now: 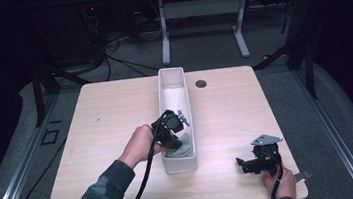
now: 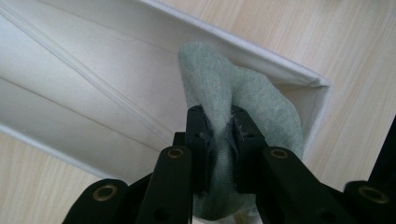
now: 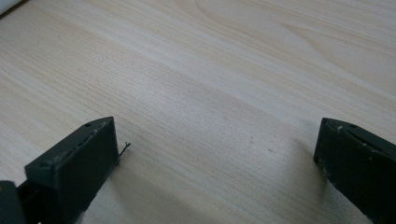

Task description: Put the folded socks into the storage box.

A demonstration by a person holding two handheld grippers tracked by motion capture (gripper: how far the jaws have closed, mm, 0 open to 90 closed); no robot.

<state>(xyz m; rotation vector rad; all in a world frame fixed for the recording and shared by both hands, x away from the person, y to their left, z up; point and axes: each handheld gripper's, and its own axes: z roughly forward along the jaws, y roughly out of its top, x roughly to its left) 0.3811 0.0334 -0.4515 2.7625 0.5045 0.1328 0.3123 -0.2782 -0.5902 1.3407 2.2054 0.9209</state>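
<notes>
The table is pale wood-grain laminate, smooth with a soft sheen. On it, the long white bin looks like matt woven fabric with stitched seams. The grey-green cloth inside the bin's near end is a fine knit, soft and matt. The gripper bodies look like matt black plastic with scuffed edges.

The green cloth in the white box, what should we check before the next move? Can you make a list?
1. Left gripper has a firm pinch on the green cloth: ok, both jaws press a fold of it.
2. Cloth is over the white box, at its near end: ok.
3. Cloth hangs free of the box wall: cannot tell, it bunches close to the corner.
4. Right gripper is out of the way: ok, it sits low over the table, apart from the box.
5. Right gripper is empty: ok, jaws wide apart over bare wood.
</notes>
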